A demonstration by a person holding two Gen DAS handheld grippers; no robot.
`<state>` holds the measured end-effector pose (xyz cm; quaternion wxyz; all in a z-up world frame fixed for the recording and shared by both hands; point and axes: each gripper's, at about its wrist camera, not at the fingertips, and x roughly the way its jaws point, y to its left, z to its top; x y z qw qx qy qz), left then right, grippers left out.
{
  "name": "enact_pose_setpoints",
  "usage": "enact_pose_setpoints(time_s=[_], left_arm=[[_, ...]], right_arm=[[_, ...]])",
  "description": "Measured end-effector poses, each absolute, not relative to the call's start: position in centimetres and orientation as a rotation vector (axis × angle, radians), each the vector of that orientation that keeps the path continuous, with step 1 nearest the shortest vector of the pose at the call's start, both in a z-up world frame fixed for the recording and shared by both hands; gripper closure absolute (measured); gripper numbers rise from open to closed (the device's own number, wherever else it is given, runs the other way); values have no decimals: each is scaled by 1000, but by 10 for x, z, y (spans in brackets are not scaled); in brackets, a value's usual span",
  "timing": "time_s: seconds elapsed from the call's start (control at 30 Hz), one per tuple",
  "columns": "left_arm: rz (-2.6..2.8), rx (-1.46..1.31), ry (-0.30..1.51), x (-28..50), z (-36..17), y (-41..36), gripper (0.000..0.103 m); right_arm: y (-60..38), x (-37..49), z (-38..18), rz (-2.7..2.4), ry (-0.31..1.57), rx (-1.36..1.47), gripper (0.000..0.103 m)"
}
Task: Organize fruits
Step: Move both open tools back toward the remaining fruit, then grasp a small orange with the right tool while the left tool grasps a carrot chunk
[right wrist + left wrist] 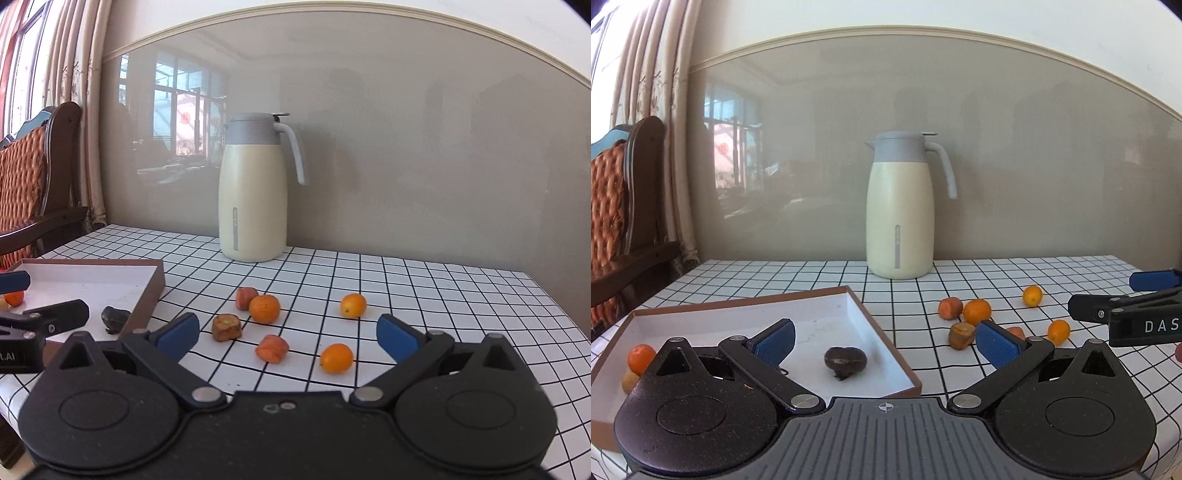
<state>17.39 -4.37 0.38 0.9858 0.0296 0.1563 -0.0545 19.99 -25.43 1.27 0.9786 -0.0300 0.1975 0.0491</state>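
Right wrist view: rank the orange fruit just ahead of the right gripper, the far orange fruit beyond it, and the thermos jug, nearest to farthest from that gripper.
Measured from the right gripper:
1. Near orange fruit, just ahead, slightly right of centre, between the open fingers.
2. Far orange fruit, farther back on the checked cloth, also right of centre.
3. Thermos jug, at the back by the wall, left of centre.

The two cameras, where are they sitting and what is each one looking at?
Left wrist: behind the open left gripper, over the tray, facing the wall; right gripper at the edge.
Right wrist: behind the open right gripper, above loose fruit; left gripper visible.
Both share the jug, tray and fruit.
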Motion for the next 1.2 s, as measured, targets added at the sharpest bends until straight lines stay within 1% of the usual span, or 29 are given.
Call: enact_pose_setpoints(time_s=[0.23, 0.3, 0.33, 0.4, 0.43, 0.5, 0.57, 0.83, 0.93, 1.0, 1.03, 1.13, 1.2], left_arm=[[-179, 96, 306, 188, 3, -78, 1], [-184, 96, 313, 194, 2, -84, 1], [-188, 95, 317, 197, 1, -87, 1], [-195, 105, 336, 203, -2, -93, 12], [-201, 106, 350, 206, -4, -96, 14], [-208, 112, 370, 211, -8, -101, 15], [-220, 119, 386, 217, -12, -107, 15], [-247, 140, 438, 235, -28, -126, 21], [-244, 130, 471, 247, -34, -131, 26], [-256, 124, 476, 254, -36, -136, 32], [-265, 123, 480, 257, -36, -139, 33], [-286, 131, 486, 263, -37, -147, 39], [-296, 123, 501, 268, -40, -152, 43]], right_arm=[[-279, 209, 2, 34, 436, -61, 9], [-286, 213, -2, 29, 451, -64, 12], [-288, 215, -4, 28, 458, -66, 15], [-292, 219, -8, 33, 475, -71, 21], [-293, 221, -10, 35, 484, -75, 25], [-294, 224, -13, 38, 492, -79, 28], [-296, 229, -15, 40, 494, -76, 34], [-299, 243, -24, 58, 522, -71, 37], [-298, 252, -30, 67, 543, -80, 45], [-297, 259, -33, 73, 553, -84, 48], [-297, 263, -34, 82, 561, -86, 53], [-297, 272, -36, 100, 575, -88, 60], [-300, 278, -39, 112, 591, -78, 62]])
